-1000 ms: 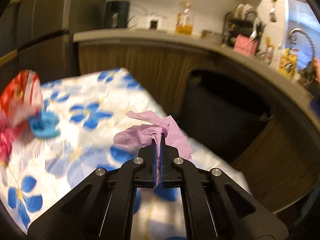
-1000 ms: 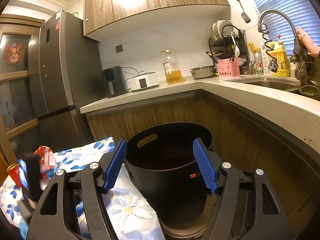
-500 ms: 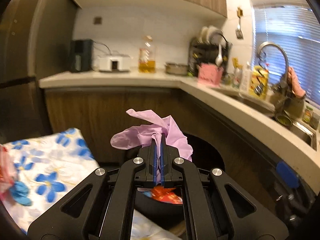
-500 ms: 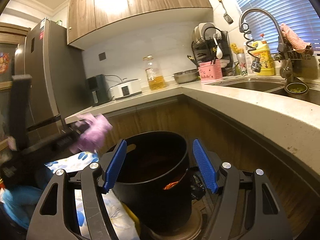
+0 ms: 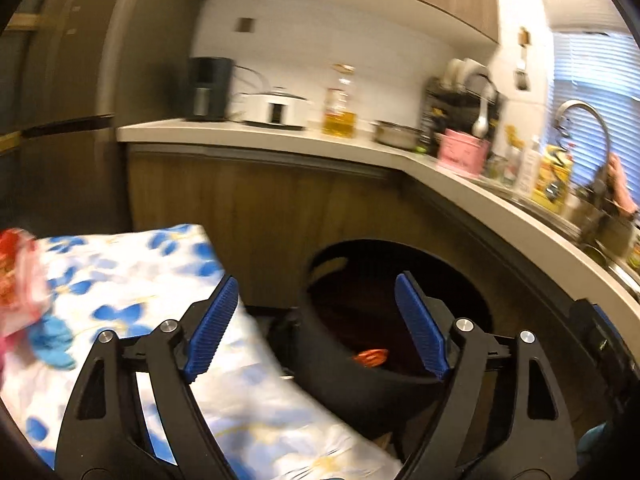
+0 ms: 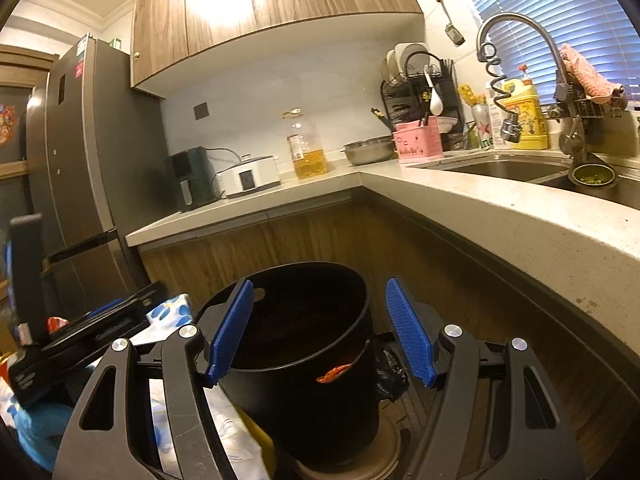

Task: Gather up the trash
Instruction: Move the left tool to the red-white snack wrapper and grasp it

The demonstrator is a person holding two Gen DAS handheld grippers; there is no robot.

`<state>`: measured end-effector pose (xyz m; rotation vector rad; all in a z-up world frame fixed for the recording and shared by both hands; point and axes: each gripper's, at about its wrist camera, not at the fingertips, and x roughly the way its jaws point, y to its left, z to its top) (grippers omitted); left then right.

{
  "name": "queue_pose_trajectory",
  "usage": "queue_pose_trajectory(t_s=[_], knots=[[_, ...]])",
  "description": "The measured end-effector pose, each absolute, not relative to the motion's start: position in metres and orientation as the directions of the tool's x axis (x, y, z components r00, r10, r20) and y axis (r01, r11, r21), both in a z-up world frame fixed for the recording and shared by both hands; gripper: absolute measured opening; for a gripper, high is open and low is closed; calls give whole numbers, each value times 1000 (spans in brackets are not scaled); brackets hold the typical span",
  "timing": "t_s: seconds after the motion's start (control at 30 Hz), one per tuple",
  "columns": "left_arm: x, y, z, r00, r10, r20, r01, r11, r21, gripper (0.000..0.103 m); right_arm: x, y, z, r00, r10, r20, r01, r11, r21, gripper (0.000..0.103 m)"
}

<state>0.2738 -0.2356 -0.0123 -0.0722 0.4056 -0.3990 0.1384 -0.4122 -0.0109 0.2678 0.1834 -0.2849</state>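
1. At the far left of the left wrist view a red-and-white wrapper [image 5: 16, 276] and a blue crumpled piece [image 5: 52, 338] lie on the blue-flowered cloth [image 5: 120, 280]; both are blurred.
2. The left gripper [image 5: 316, 322] fills the lower middle of that view. Its jaws are opening, already spread wide, with nothing between the blue pads [image 5: 212, 326].
3. Right of centre stands the black bin [image 5: 320, 364], just beside the cloth's edge and below the counter [image 5: 460, 184]. An orange-red wrapper [image 5: 370, 357] lies inside; the rest of the inside is too dark to read.
4. In the right wrist view the left gripper's black body sits at the lower left, above the cloth [image 6: 168, 312].
5. The right gripper [image 6: 320, 334] is at lower centre, jaws fairly wide and empty, framing the bin [image 6: 312, 400]. An orange-red scrap [image 6: 334, 374] shows at the bin's right side.
6. At the right, the sink [image 6: 500, 168] holds a small round container [image 6: 592, 176] with something green in it.
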Motion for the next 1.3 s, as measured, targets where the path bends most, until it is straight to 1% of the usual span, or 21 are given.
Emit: queue_pose_trajectory(t_s=[0.07,0.2,0.3,0.43,0.67,0.83,0.93,1.0,1.03,1.1,1.13,1.2,1.23,1.3], knots=[[264,-216,-14,877,-307,-369,278,952,-132,81,141,-404,-10,949,-230,-216,278,933,230,68],[249,-176,-16,910,-201,-362,169,978,-120,81,144,-384,-9,960,-180,-213,227,949,219,68],[240,-144,-20,930,-103,-354,77,993,-86,81,147,-366,-7,968,-142,-207,185,961,204,68],[235,-92,-25,932,3,-362,-42,994,-100,81,155,-339,-8,973,-86,-213,130,971,202,68],[245,-30,-24,920,102,-378,-163,978,-131,81,173,-289,-10,974,5,-226,38,982,186,68],[266,-8,-29,911,126,-393,-196,970,-143,80,189,-261,-10,970,62,-235,-20,984,176,68],[283,1,-35,895,129,-427,-206,968,-140,71,197,-248,-10,969,84,-234,-45,985,168,68],[294,4,-41,879,118,-461,-203,969,-139,62,204,-241,-10,967,97,-236,-58,984,166,68],[299,7,-44,874,99,-476,-192,969,-152,60,206,-238,-10,966,103,-238,-64,984,166,68],[305,9,-49,862,91,-499,-190,970,-150,48,212,-233,-11,964,113,-241,-74,983,165,68],[307,9,-52,857,85,-508,-185,971,-149,45,214,-230,-11,963,118,-242,-79,983,164,68],[308,11,-56,852,67,-519,-175,971,-162,29,218,-225,-13,960,128,-248,-89,983,163,68],[309,12,-58,849,63,-525,-174,971,-164,27,220,-223,-13,959,133,-252,-94,982,163,68],[309,15,-61,846,49,-530,-166,970,-176,15,223,-218,-14,956,141,-258,-101,982,161,68]])
